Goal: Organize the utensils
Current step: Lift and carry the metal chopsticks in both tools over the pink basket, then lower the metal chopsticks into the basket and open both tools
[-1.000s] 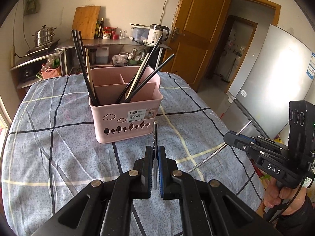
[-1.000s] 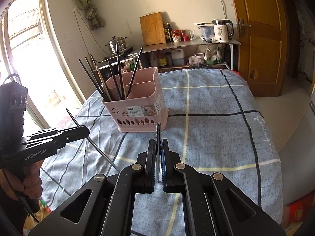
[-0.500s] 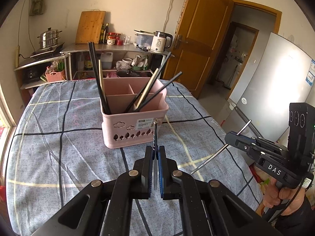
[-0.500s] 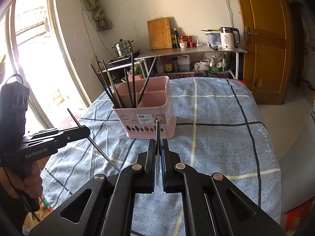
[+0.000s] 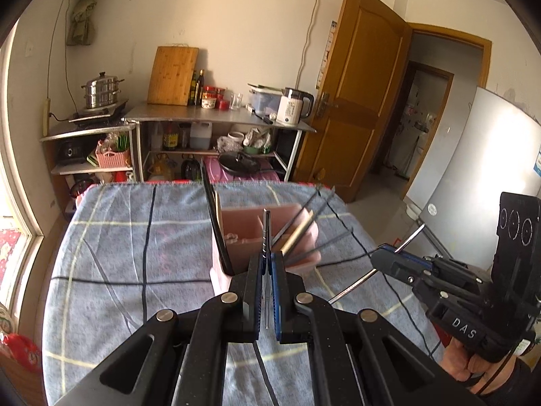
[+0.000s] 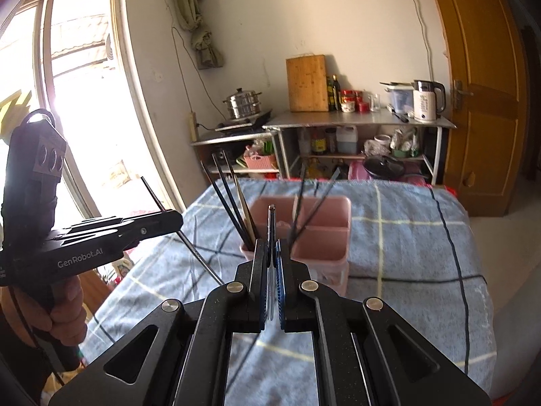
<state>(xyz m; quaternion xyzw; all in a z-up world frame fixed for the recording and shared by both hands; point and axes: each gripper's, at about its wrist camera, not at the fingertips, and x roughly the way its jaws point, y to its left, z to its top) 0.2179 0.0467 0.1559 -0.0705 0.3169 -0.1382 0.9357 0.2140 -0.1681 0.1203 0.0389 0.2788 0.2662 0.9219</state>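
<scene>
The left gripper (image 5: 267, 270) has its jaws pressed together on a thin chopstick (image 5: 266, 233), which sticks straight out past the fingertips; in the left wrist view its tip lies over the middle divider of the pink basket (image 5: 243, 237). The right gripper (image 6: 270, 264) pinches a chopstick (image 6: 271, 223) of its own in the same way, jaws closed on it, the tip pointing at the basket's near compartments.

Seen from the other camera, each gripper shows its stick crossing the fingers at a slant — the right gripper (image 5: 382, 258) holds a metal one with ends jutting above and below the jaws, and the left gripper (image 6: 169, 223) holds a dark one likewise.

The basket stands on a blue checked cloth (image 5: 135, 253) covering the table, just ahead of both grippers. Dark chopsticks (image 6: 230, 199) lean in its left compartment, against the left wall, with a pale one among them; others fan to the right from the next compartment (image 6: 318, 199). The rear right compartment looks open at the top.

The cloth is bare on the left of the basket and beyond it up to the far edge (image 5: 236, 184). Past that edge stands a metal shelf (image 5: 219, 118) with a kettle (image 5: 294, 106) and a cutting board (image 5: 172, 76); a door (image 5: 358, 101) stands to the right.
</scene>
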